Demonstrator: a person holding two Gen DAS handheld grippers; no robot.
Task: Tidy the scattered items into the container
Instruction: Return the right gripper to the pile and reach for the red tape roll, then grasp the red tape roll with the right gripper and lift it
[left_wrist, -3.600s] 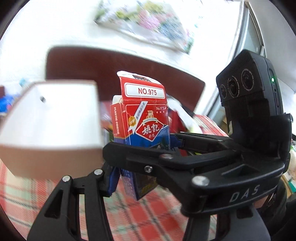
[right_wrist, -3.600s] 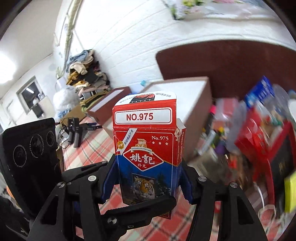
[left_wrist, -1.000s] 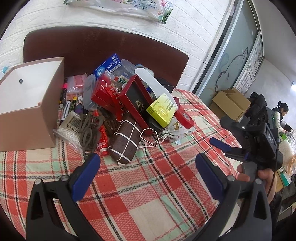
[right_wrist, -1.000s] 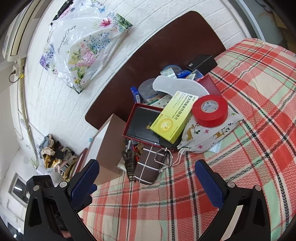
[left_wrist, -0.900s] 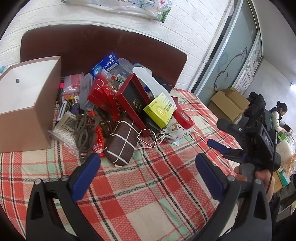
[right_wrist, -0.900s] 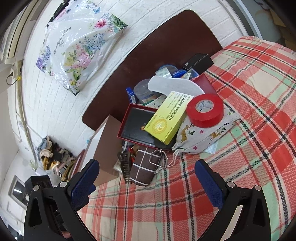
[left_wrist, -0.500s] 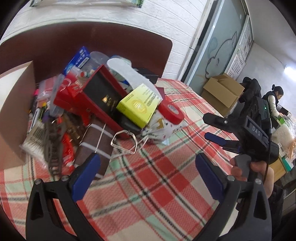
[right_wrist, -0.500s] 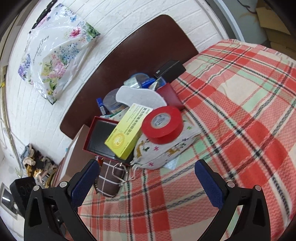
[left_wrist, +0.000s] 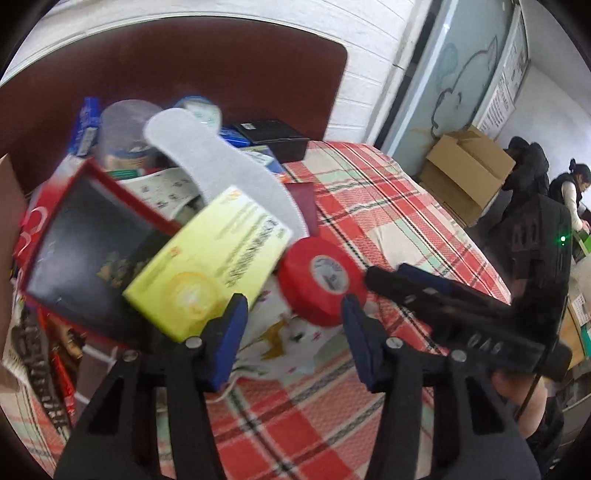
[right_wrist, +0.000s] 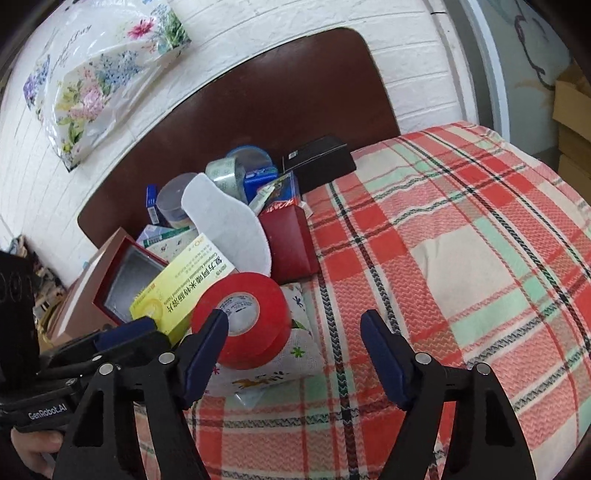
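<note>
The red tape roll (left_wrist: 320, 279) sits on the white pouch (right_wrist: 295, 354), between the wide-open left tongs (left_wrist: 291, 341) and right tongs (right_wrist: 295, 356).

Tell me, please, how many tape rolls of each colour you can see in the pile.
Red roll: 1
Clear roll: 1
Blue roll: 1
Total: 3

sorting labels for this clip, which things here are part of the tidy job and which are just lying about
Job:
red tape roll
yellow box
white insole
printed pouch
brown container

Lying about:
floral bag
cardboard boxes
plaid cloth
</note>
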